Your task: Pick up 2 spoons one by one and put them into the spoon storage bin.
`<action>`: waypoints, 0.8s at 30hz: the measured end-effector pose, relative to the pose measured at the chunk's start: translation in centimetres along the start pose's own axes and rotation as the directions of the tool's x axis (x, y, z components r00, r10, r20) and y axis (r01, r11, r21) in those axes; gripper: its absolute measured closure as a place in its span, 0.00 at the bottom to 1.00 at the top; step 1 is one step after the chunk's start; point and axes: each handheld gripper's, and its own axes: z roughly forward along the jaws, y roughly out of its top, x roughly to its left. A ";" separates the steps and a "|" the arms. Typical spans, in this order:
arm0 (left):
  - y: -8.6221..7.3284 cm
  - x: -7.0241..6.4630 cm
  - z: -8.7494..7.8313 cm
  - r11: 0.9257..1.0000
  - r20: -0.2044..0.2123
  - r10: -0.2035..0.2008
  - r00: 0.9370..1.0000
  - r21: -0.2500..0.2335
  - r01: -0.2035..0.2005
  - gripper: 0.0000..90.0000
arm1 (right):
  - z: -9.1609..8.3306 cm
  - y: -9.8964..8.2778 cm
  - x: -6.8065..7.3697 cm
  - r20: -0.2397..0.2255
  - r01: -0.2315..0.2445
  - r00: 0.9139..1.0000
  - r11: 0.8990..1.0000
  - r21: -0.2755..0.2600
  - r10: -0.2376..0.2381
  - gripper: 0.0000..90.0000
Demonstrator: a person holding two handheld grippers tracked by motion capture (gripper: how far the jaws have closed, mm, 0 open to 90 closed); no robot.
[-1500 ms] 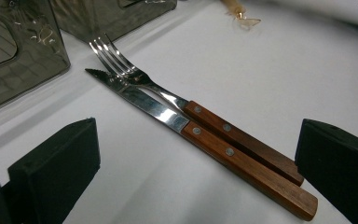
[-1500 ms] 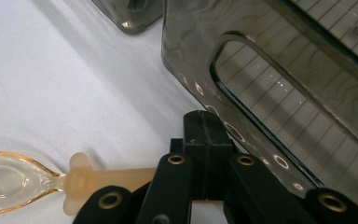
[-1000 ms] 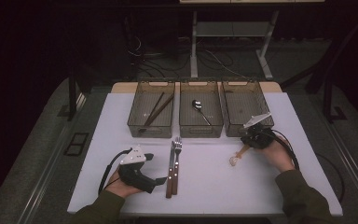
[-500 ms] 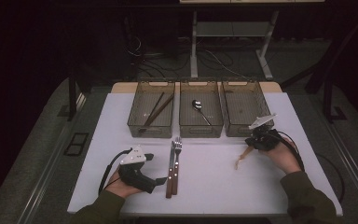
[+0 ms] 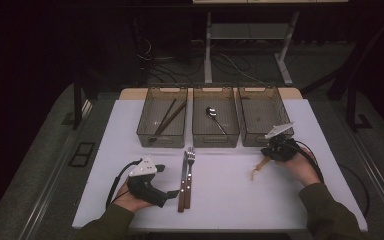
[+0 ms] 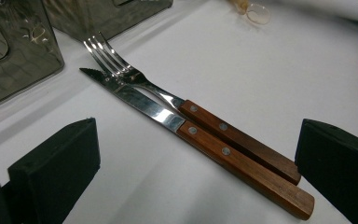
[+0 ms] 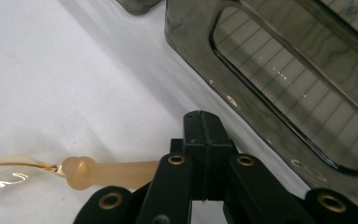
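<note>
Two hand-held grippers | right (image 7: 204,154) clamps translucent amber plastic spoon (image 7: 107,173) | left (image 6: 191,154) wide

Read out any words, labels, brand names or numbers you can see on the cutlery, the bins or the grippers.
No readable text on anything.
Wooden-handled steel fork and wooden-handled steel knife: plain rivets, no stamp visible.
Three smoky clear plastic bins: small embossed round marks on the right one, too small to read.
Pale translucent plastic spoon, clamped in the right gripper: no marking.
</note>
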 end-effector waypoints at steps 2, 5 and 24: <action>0.0 0.0 0.0 1.000 0.000 0.003 1.000 0.002 -0.003 0.00 | 0.2 0.1 0.0 -0.002 0.001 1.000 1.000 0.001 -0.001 1.00; 0.0 0.0 0.0 1.000 0.001 0.005 1.000 0.003 -0.005 0.00 | 0.6 0.3 0.0 -0.010 -0.008 1.000 1.000 -0.001 0.008 1.00; 0.0 0.0 0.0 1.000 0.005 0.002 1.000 0.000 -0.002 0.00 | 0.4 0.3 -1.3 0.014 -0.043 0.999 0.999 0.015 0.043 1.00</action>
